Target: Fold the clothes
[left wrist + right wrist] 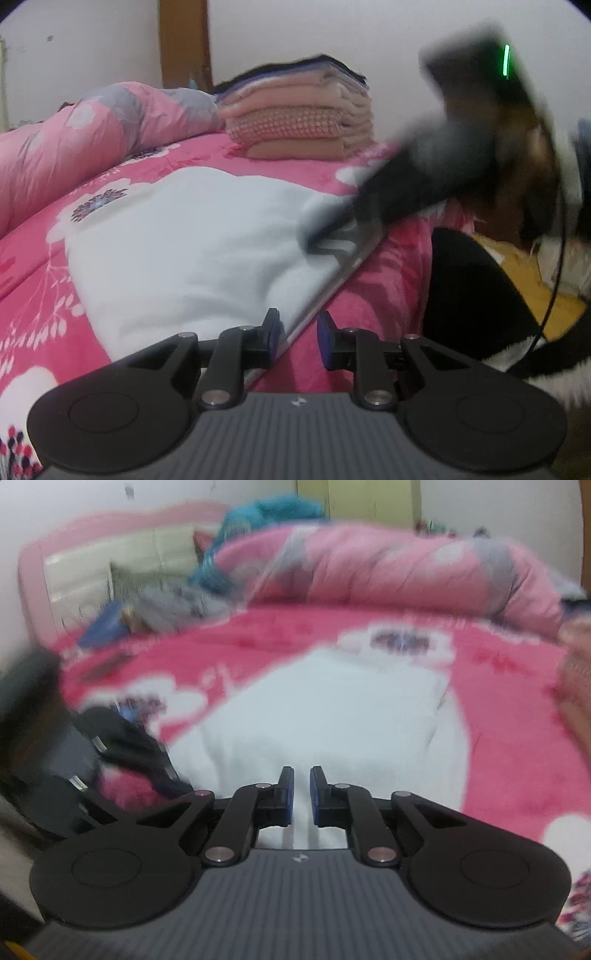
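Two tongs (298,334) (302,794), both slightly apart, over one white garment (192,236).

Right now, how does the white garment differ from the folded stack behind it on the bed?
The white garment is one pale piece lying low and spread near the bed edge; the stack is several pieces piled high, farther back. The garment is plain white; the stack is mostly pink and beige, with a dark piece on top. The right gripper reaches the garment; nothing touches the stack. Both rest on the pink floral blanket.
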